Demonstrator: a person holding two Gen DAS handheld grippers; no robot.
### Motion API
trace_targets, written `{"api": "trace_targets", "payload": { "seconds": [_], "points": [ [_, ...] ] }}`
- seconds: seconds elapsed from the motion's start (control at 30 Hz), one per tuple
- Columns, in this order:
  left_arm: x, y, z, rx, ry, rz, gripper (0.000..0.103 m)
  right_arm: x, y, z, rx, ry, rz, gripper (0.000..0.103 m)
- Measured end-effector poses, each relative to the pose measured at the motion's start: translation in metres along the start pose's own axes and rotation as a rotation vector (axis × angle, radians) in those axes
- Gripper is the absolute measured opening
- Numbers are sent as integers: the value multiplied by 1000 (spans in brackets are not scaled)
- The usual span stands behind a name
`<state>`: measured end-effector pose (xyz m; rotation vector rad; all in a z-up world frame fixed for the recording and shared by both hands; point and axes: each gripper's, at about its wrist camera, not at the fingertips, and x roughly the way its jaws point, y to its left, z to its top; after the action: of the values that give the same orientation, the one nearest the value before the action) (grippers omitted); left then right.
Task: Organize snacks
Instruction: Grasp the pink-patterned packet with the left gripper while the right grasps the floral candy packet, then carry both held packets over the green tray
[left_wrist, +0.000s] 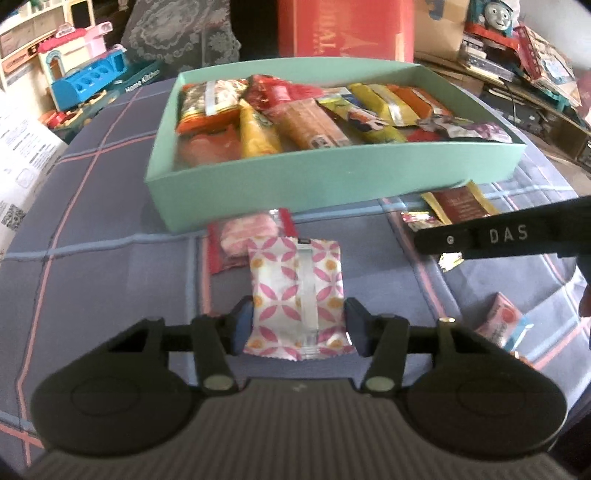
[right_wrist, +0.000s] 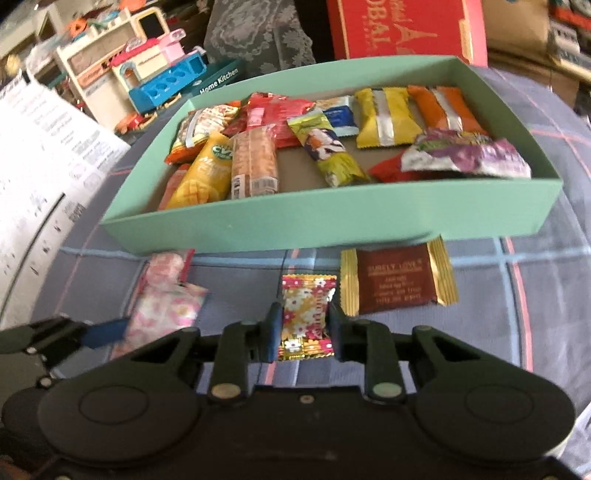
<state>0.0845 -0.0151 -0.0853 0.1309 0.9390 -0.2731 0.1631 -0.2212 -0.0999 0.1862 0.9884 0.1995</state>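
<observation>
A teal box holds several snack packets on a blue plaid cloth. My left gripper is shut on a white packet with a pink and orange pattern, in front of the box; that packet also shows in the right wrist view. My right gripper is shut on a small floral candy packet, just in front of the box. A maroon and gold packet lies right of it. A pink wafer packet lies against the box front.
A pink carton-like snack lies on the cloth at right. Toys, a red box and clutter stand behind the teal box. White printed paper lies at the left.
</observation>
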Motion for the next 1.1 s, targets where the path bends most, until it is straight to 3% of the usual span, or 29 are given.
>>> {"api": "trace_targets", "payload": {
  "seconds": [0.23, 0.57, 0.9, 1.1],
  "points": [
    [-12, 7, 0, -66, 27, -45, 49, -11, -11, -7, 77, -3, 49, 26],
    [-58, 1, 16, -82, -62, -113, 49, -39, -19, -9, 132, -64, 109, 26],
    [-63, -14, 71, -56, -157, -125, 49, -70, -43, 24, 236, -182, 154, 26],
    [-35, -28, 121, -52, -164, -128, 49, -61, -59, 60, 285, -212, 149, 26]
  ]
}}
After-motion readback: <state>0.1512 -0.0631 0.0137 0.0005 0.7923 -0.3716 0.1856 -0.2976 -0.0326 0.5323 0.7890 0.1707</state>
